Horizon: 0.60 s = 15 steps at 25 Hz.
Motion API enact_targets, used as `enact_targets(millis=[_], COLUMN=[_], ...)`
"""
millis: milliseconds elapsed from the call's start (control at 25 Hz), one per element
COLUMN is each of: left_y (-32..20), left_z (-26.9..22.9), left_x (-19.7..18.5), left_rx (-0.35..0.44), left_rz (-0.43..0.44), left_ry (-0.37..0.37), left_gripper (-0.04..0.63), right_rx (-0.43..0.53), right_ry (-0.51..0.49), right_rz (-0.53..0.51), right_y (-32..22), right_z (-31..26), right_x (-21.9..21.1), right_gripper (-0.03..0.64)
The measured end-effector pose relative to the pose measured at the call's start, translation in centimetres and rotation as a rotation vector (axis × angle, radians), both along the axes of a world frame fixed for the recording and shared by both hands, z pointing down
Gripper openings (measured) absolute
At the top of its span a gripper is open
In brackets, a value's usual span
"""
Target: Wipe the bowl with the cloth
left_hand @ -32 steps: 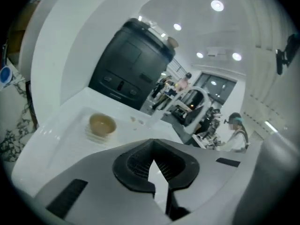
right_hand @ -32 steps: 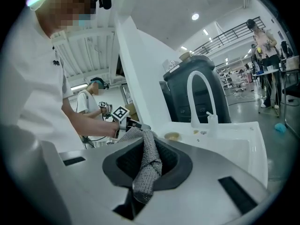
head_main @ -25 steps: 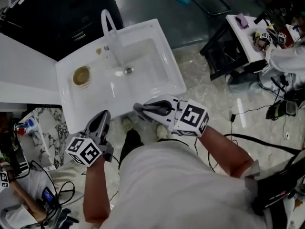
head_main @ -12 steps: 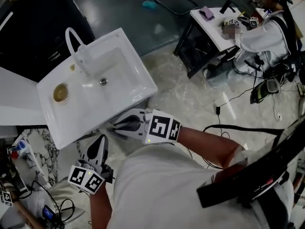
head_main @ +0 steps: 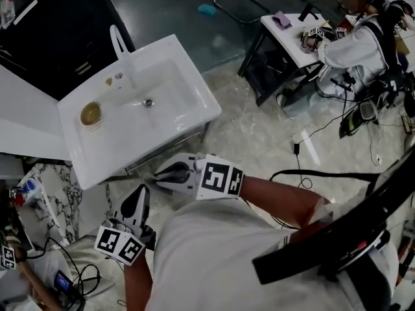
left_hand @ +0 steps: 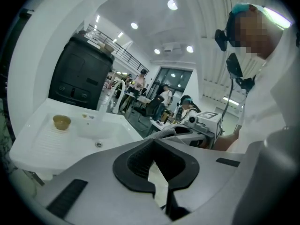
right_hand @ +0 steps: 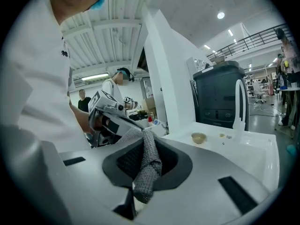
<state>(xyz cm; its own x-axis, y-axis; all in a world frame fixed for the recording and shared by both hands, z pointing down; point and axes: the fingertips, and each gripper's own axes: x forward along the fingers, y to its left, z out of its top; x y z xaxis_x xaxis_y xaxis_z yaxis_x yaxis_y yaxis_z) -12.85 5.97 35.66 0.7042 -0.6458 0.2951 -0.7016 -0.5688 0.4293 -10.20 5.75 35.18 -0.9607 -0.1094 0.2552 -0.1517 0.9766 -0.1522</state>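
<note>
A small tan bowl (head_main: 91, 113) stands on the left drainer part of the white sink (head_main: 194, 76); it also shows as the bowl (left_hand: 61, 121) and the bowl (right_hand: 198, 138) in the two gripper views. My right gripper (head_main: 170, 172) is held in front of the sink, apart from it, shut on a grey mesh cloth (right_hand: 149, 165) that hangs out between its jaws. My left gripper (head_main: 136, 201) is lower left of it, shut with nothing in it. In its own view the left gripper (left_hand: 153, 144) has its jaws together, and the cloth (left_hand: 161, 134) shows beyond them.
A curved white faucet (head_main: 120, 44) rises at the sink's back edge. Behind the sink is a black cabinet (head_main: 58, 37). At the upper right a person (head_main: 363, 37) sits at a white table (head_main: 292, 41) on a black frame. Cables (head_main: 311, 172) trail over the marble floor.
Both grippers have drawn back from the sink's front edge, the right one still with the cloth in it. The head view has swung, so the sink sits further left.
</note>
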Motion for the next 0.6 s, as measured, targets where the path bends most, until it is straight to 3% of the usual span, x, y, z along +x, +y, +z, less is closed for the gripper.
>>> enact_targets(millis=[600], left_y=[8.7], left_z=[-0.6], left_x=[-5.5], left_rx=[-0.004], left_rz=[0.01], left_ry=[-0.009], left_gripper=[0.011], right_rx=[-0.01], right_ry=[0.028], right_rz=[0.017], right_y=[8.0], right_z=[-0.6], right_x=[-5.4], right_gripper=[0.035])
